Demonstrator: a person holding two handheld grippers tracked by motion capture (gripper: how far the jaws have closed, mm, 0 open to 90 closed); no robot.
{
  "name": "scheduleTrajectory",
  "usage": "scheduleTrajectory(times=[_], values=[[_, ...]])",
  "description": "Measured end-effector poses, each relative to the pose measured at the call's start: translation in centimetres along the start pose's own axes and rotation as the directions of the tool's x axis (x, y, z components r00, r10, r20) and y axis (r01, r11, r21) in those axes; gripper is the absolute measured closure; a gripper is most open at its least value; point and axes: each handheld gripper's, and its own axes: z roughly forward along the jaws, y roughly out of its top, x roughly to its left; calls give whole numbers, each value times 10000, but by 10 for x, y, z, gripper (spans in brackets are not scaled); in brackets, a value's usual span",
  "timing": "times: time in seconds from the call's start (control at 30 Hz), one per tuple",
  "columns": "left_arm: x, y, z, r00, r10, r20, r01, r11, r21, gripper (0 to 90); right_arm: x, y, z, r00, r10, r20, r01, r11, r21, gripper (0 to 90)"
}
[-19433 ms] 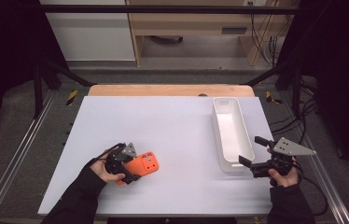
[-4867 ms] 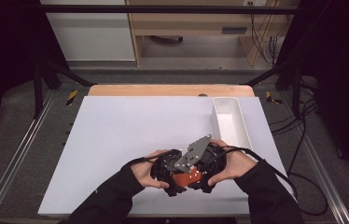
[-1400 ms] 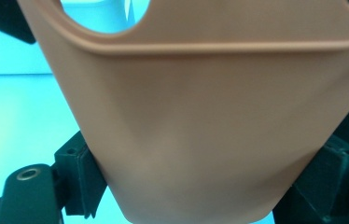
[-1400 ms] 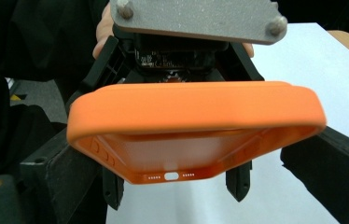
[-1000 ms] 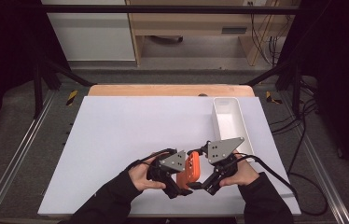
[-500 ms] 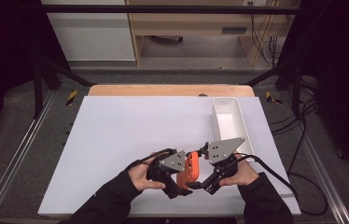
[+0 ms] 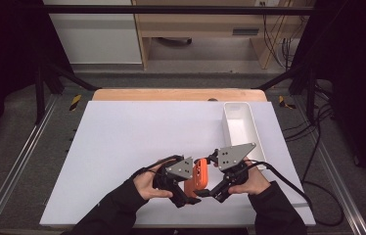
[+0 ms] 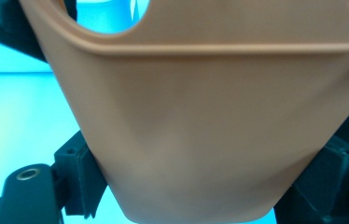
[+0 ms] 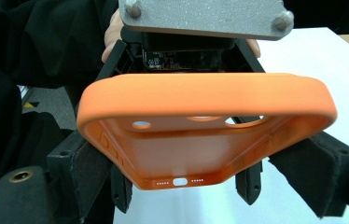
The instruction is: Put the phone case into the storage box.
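An orange phone case (image 7: 198,176) is held above the near middle of the white table, between my two grippers, which face each other. My left gripper (image 7: 192,192) is shut on it from the left, and my right gripper (image 7: 206,186) is shut on it from the right. In the left gripper view the case's smooth back (image 8: 210,140) sits very close, with a black pad pressed on each side. In the right gripper view the case (image 9: 205,100) shows its open inside and camera holes. My right gripper (image 9: 203,175) clamps its two long sides. The left gripper (image 9: 185,187) holds the far end.
A long white tray (image 7: 226,122) stands at the right of the table (image 7: 122,137), just beyond my right hand. A wooden strip runs along the table's far edge. Cables trail off to the right.
Over the last second nothing visibly moved. Much earlier the left gripper alone held the case at the left while the right gripper was beside the tray; both have since come together at the middle.
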Motion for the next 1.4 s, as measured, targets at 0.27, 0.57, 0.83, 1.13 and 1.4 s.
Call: scheduleTrajectory(times=[0.27, 0.57, 0.83, 1.13, 1.4], values=[[0, 0, -1, 10000, 4, -44, -4, 10000, -28, 151, 0, 0, 0, 10000, 36, -12, -36, 10000, -47, 160], [-2, 1, -2, 9997, 31, -226, -34, 9999, -109, 106, 0, 0, -1, 10000, 43, 61, -44, 10000, 16, 161], [-2, -2, -12, 9976, -55, -690, 37, 9997, -252, 47, -1, 2, -4, 9998, 115, 175, -114, 9999, -43, 160], [1, -11, -28, 9937, -427, -1037, 382, 9983, -449, 24, -3, 4, -13, 9979, 161, 635, -155, 9998, -101, 160], [5, -26, -41, 9847, -925, -1478, 839, 9945, -633, 18, -5, 7, -23, 9937, 214, 1096, -207, 9998, -72, 159]])
